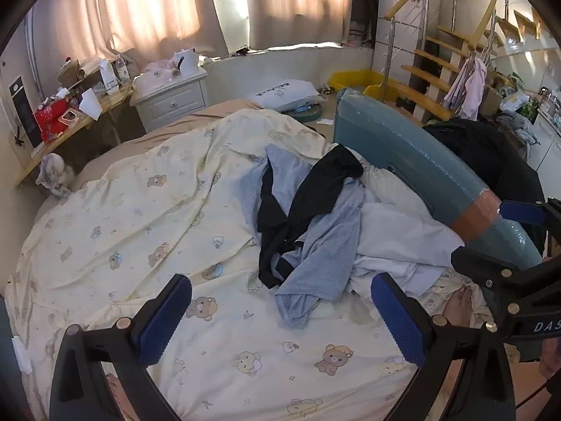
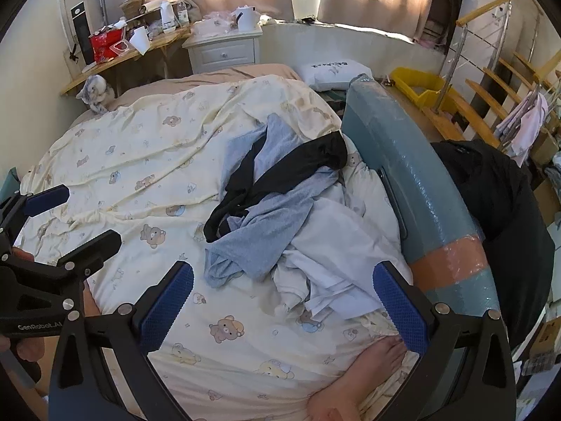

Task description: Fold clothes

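— Looking at the heap, what are the fabrics like?

— A rumpled black garment (image 1: 308, 189) drapes over a soft, nubby light-blue garment (image 1: 322, 245), with crumpled white clothes (image 1: 396, 242) beside them, all piled on the bed's right side against a glossy teal footboard (image 1: 420, 175) banded with orange tape.

— Any writing?

— "GenRobot.AI" on the left gripper (image 2: 80, 214), seen from the right wrist; "DAS" on the right gripper's frame in the left view.

— And the claws?

— Both spread wide, holding nothing. The left gripper and the right gripper (image 2: 282, 301) hover above the clothes; their blue pads (image 2: 168, 308) are ribbed.

— The surface?

— A cream duvet (image 1: 140, 217) printed with bears. Beyond: a white nightstand (image 1: 171, 98), pink curtains (image 1: 140, 7), a wooden staircase (image 1: 427, 70). A bare foot (image 2: 364, 375) rests on the duvet.
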`<state>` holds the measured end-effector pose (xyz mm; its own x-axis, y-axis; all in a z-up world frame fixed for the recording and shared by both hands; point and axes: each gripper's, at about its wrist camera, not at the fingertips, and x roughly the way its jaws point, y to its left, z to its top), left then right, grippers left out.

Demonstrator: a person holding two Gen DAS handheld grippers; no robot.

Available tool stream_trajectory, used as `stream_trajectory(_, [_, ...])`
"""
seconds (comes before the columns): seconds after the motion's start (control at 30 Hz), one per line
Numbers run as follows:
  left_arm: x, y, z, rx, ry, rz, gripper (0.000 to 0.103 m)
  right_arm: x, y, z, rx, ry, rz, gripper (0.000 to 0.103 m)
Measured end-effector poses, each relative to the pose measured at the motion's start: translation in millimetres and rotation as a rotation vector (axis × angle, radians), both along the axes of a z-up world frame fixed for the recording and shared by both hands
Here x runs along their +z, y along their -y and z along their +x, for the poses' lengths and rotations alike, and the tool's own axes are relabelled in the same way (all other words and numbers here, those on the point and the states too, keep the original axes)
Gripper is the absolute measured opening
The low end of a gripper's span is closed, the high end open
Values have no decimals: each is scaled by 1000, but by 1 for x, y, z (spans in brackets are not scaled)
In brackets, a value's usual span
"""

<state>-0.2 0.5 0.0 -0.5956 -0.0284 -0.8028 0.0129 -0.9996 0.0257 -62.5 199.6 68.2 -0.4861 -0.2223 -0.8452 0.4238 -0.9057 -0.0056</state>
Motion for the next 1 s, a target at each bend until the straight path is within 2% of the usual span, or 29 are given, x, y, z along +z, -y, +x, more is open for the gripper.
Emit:
stream_trajectory(0.17, [-1,2,0,-3,-3,45,103,0,3,6,17,-25,24,103])
stream_trajectory(1.0, [-2,1,-1,-3,13,17,103,-2,7,2,23,-10,29,103])
